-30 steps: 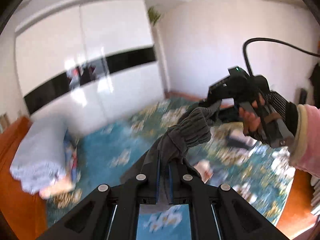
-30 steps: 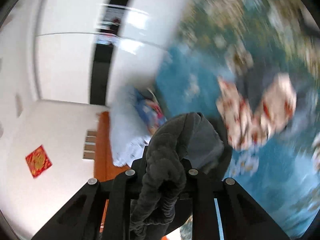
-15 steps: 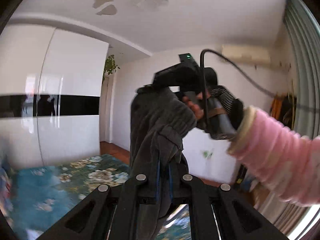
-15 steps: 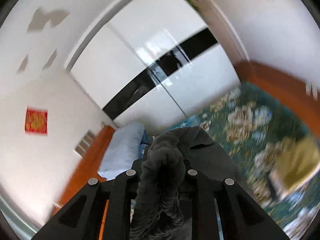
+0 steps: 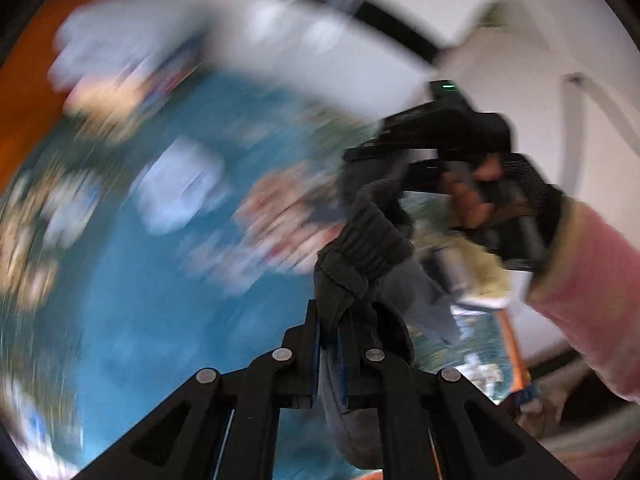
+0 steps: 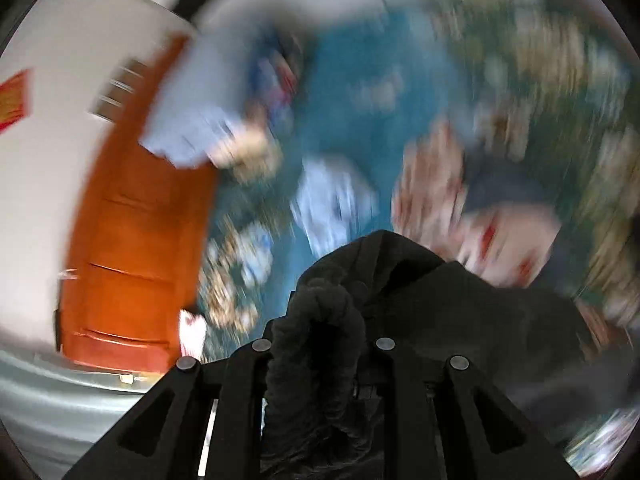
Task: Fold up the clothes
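Fingers (image 5: 316, 344) of the left gripper (image 5: 329, 346) clamp a dark grey garment (image 5: 364, 248). The right gripper (image 6: 320, 344) pinches its bunched ribbed edge above the blurred teal floral bed (image 5: 132, 320).

Both views are strongly blurred. A bed cover (image 5: 132, 280) in teal blue with pale flowers fills most of each view. An orange wooden bed frame (image 6: 132, 240) runs along its edge. Behind it stand white walls (image 5: 560, 60) and a white wardrobe (image 5: 328, 52) with a black band.
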`<state>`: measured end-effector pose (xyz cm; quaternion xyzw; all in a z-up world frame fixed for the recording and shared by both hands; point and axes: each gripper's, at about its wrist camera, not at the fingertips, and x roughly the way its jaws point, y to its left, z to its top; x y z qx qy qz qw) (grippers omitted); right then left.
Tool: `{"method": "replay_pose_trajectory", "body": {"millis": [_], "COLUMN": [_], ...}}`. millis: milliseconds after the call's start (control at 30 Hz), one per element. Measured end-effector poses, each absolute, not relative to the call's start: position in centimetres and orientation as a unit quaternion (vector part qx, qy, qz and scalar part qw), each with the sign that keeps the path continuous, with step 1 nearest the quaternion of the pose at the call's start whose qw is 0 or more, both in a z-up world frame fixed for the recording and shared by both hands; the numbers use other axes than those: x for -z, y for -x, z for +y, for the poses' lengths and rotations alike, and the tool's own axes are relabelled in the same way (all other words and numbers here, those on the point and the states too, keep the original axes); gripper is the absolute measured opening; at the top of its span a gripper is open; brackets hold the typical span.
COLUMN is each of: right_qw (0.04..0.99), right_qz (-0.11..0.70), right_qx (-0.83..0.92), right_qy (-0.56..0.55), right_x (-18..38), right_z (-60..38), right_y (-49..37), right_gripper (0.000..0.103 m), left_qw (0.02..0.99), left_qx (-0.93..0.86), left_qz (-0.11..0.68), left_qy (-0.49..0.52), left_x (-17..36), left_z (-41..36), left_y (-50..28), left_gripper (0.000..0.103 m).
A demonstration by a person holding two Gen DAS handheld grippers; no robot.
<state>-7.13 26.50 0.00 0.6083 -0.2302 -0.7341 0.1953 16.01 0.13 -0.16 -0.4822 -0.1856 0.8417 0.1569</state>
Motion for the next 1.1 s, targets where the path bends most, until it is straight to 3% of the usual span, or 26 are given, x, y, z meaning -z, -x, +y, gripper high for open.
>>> {"method": "replay_pose_trajectory", "body": {"millis": [100,267,667,833,1033,1100], "right_qw": [0.183,0.165,0.226,0.243,0.28,0.289], "right_qz": [-0.205,-0.158,-0.029,0.016,0.012,-0.019], "right_qx": [0.702,0.647,0.637,0.629,0.638,0.641], "right_qy": [-0.657,-0.727,-0.737,-0.739,-0.717,-0.711], "right_x": [7.9,20.0,26.3,29.5,29.2,27.9], "right_z": [18.9,6.5,-18.7,-24.3,-23.6,-21.9], "right_y": [6.9,6.4,8.5,7.3,7.3,7.4], "right_gripper": [0.019,0.018,0.018,0.02,0.041,0.049], "left_qw": [0.089,0.02,-0.115,-0.112,-0.102,-0.113], "left_qx": [-0.808,-0.767,-0.747,-0.726,-0.703,-0.694], "left_qz": [-0.22,-0.292,-0.364,-0.37,-0.401,-0.41], "left_qy": [0.539,0.571,0.544,0.569,0.578,0.581], "left_x": [8.1,15.7,23.0,25.7,26.5,26.2], "left_z": [-4.8,-13.8,-33.4,-36.1,-37.3,-38.1], "left_y": [-18.2,-21.4,-19.5,-20.0,-20.5,-21.0], "left_gripper": [0.007,0.007,0.007,0.007,0.013,0.022]}}
